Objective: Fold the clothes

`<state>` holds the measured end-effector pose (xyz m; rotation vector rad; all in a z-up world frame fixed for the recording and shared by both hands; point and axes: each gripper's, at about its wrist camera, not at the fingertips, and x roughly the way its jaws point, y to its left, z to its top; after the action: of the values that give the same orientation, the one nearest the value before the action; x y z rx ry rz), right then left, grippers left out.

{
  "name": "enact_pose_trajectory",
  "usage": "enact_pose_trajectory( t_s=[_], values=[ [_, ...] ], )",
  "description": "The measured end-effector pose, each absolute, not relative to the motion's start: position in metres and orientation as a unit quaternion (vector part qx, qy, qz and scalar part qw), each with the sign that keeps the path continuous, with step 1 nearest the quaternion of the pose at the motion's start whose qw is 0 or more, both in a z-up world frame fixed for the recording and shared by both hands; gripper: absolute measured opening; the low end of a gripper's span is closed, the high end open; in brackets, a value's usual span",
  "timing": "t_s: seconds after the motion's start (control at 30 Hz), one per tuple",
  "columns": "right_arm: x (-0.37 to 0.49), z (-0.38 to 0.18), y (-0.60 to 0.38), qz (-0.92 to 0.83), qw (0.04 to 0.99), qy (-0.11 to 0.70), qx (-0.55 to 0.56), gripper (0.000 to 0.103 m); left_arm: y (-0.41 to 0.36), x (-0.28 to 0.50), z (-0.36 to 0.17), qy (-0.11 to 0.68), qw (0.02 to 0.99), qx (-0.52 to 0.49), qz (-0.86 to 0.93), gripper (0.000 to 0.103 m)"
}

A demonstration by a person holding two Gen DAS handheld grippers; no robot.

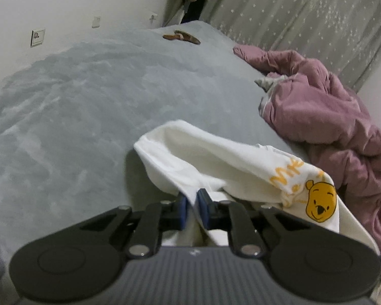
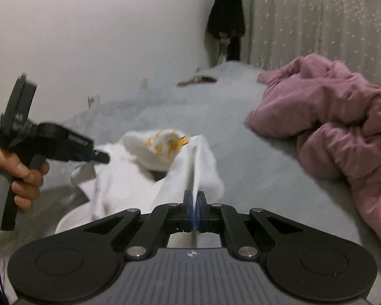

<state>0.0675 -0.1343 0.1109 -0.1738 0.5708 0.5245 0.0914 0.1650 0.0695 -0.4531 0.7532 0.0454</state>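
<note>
Both tools pinch the white garment (image 1: pixel 205 157) above the grey bed (image 1: pixel 76 106). The left tool (image 1: pixel 191 207) clamps one edge; the right tool (image 2: pixel 195 207) is pressed together on another fold. The cloth stretches lengthwise between them, sagging, its yellow bear print toward the right. A pink jacket (image 2: pixel 330 117) lies crumpled nearby.

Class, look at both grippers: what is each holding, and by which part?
Both the left gripper and the right gripper pinch an edge of the white garment; which part cannot be told.
</note>
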Motion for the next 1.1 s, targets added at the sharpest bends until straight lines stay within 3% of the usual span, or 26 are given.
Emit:
enact_pose_trajectory(
  t_s=[0.37,0.53,0.6,0.83,1.1],
  values=[
    [0.062,0.129,-0.177,0.130,0.960,0.221,-0.115,0.005,0.164,0.068,0.104,0.296,0.942,-0.157,0.020,0.004],
    [0.061,0.135,-0.186,0.067,0.968,0.198,-0.136,0.005,0.164,0.076,0.094,0.336,0.926,-0.172,-0.004,0.006],
    [0.061,0.136,-0.189,0.047,0.970,0.190,-0.143,0.005,0.164,0.079,0.089,0.351,0.919,-0.180,-0.011,0.011],
    [0.058,0.139,-0.202,-0.011,0.972,0.176,-0.153,0.004,0.151,0.091,0.075,0.377,0.910,-0.171,-0.026,0.049],
    [0.060,0.135,-0.204,-0.007,0.970,0.191,-0.152,0.004,0.132,0.106,0.059,0.395,0.906,-0.150,-0.033,0.064]
  ],
)
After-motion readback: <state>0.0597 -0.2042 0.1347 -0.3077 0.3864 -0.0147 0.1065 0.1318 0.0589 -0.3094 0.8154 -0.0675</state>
